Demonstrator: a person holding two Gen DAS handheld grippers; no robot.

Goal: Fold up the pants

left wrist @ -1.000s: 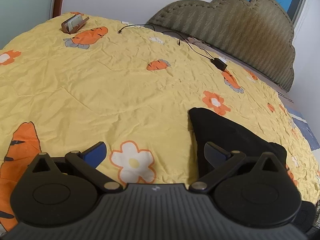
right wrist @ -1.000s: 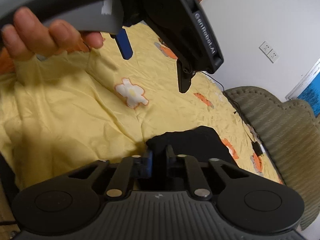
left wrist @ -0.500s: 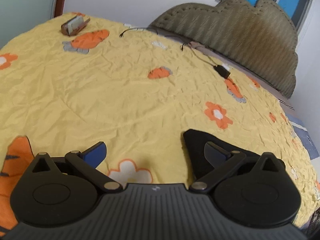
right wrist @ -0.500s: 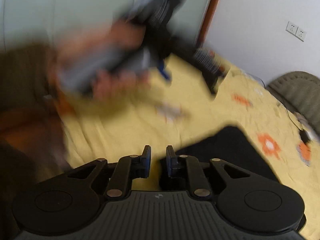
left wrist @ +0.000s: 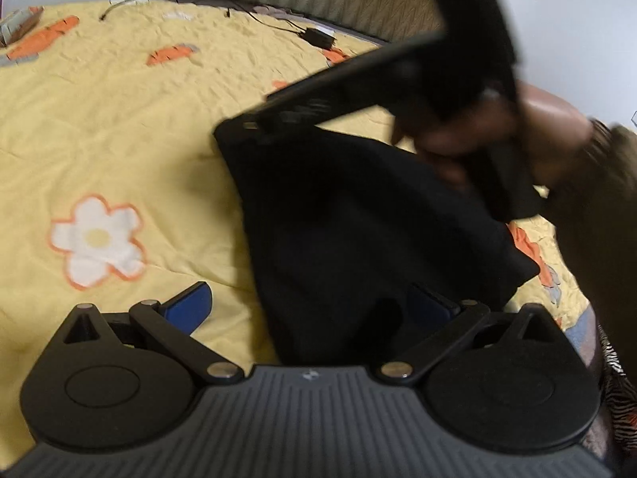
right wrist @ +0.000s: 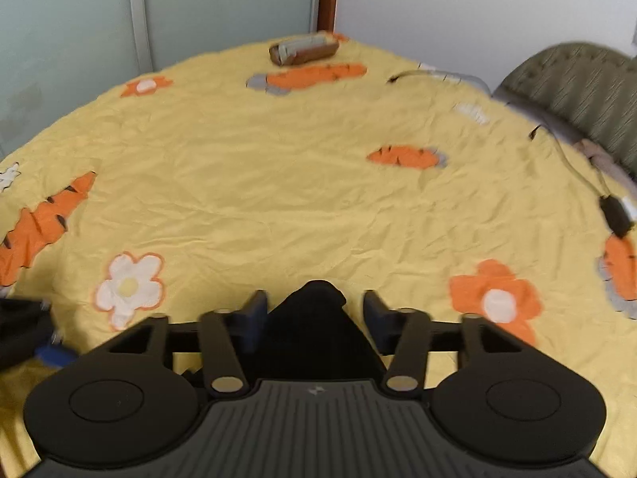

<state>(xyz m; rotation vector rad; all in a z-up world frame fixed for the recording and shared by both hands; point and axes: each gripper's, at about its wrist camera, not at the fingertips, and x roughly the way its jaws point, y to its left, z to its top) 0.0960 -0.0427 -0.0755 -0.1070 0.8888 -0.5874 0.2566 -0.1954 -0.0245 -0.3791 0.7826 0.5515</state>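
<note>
The black pants (left wrist: 358, 219) lie folded into a compact dark bundle on the yellow bedspread (left wrist: 119, 139), which serves as the reference here. In the left wrist view the bundle's left edge runs as a straight diagonal across the sheet, with bare wrinkled fabric open to that side as far as the white flower print (left wrist: 95, 239). The left gripper (left wrist: 310, 306) stands wide apart: one blue pad over bare sheet, the other over the pants, neither pressing. The right hand (left wrist: 477, 131), blurred, holds its tool above the bundle's far right corner.

In the right wrist view the right gripper (right wrist: 314, 310) has just been opening; its jaws stand about half apart with a peak of the black cloth between them, the pads clear of it. Beyond lies a broad open stretch of bedspread. At its far edge rests a brown box (right wrist: 304, 48); a black cable with adapter (right wrist: 615, 215) trails along the right edge, beside the olive headboard (right wrist: 577, 79). White walls (right wrist: 438, 0) and a frosted glass panel (right wrist: 79, 20) close the room.
</note>
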